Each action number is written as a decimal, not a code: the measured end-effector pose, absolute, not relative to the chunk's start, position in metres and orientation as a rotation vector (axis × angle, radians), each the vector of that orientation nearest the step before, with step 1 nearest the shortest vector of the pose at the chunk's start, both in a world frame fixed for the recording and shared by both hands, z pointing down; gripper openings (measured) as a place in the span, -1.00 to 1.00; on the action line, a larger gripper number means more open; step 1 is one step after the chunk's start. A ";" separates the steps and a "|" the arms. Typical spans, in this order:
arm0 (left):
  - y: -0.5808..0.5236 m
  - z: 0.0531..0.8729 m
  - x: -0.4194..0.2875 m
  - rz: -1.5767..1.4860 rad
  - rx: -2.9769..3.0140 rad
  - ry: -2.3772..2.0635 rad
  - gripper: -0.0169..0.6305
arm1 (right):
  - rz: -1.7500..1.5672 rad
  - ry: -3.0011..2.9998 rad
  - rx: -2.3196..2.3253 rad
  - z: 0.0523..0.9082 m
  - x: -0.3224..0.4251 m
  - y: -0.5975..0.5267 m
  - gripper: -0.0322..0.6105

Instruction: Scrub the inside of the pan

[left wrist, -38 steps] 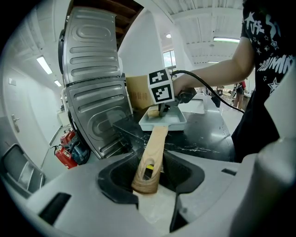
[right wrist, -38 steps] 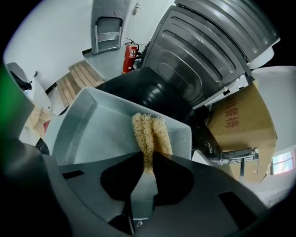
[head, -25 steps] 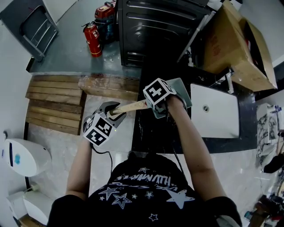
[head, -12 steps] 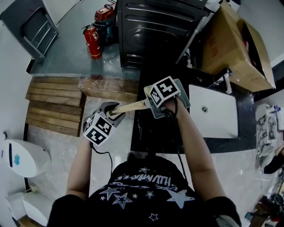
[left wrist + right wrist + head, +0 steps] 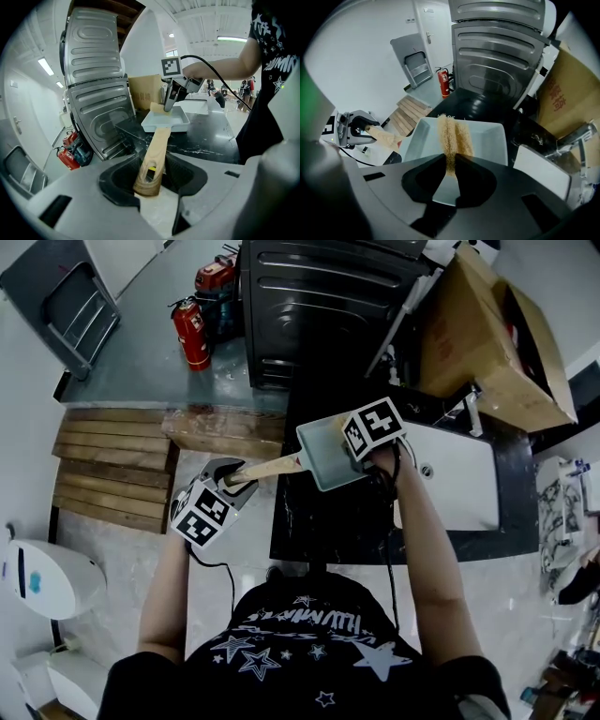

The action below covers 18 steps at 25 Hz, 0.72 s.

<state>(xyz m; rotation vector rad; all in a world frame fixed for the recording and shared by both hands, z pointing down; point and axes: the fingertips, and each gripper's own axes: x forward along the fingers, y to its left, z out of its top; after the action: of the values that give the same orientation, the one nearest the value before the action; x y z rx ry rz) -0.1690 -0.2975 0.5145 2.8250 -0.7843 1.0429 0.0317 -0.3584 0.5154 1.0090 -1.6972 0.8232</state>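
The left tongs [image 5: 152,174] are clenched on the end of the light wooden handle [image 5: 157,147] of a pale grey, shallow, square metal pan [image 5: 167,123]. The right tongs [image 5: 450,164] grasp one end of a tan, fibrous scrubbing pad [image 5: 452,133], which hangs inside the pan against its floor.

The pan sits over the far left corner of the black stone table [image 5: 328,531], with its handle reaching out past the left edge. I cannot tell whether it rests on the table or hovers.

The pan looks stiff and fairly light, and its inside looks smooth. Held at the handle's far end, it would likely twist under scrubbing pressure, so a grip nearer the pan would probably steady it. The pad looks soft and floppy, so a deep pinch should keep it from folding.
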 end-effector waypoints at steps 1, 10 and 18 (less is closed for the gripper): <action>-0.297 0.514 -0.169 1.045 2.824 -0.786 -0.39 | 0.834 -1.677 1.024 0.516 0.041 -0.358 -0.71; -0.296 0.515 -0.166 1.025 2.834 -0.789 -0.39 | 0.826 -1.454 1.081 0.546 0.088 -0.353 -0.71; -0.296 0.516 -0.167 1.043 2.825 -0.795 -0.38 | 0.814 -1.471 1.009 0.551 0.073 -0.352 -0.71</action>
<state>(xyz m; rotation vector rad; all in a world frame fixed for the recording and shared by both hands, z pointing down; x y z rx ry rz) -0.1667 -0.2963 0.5160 2.8248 -0.7948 1.0425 0.0730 -0.3516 0.5514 1.0091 -1.4705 0.8144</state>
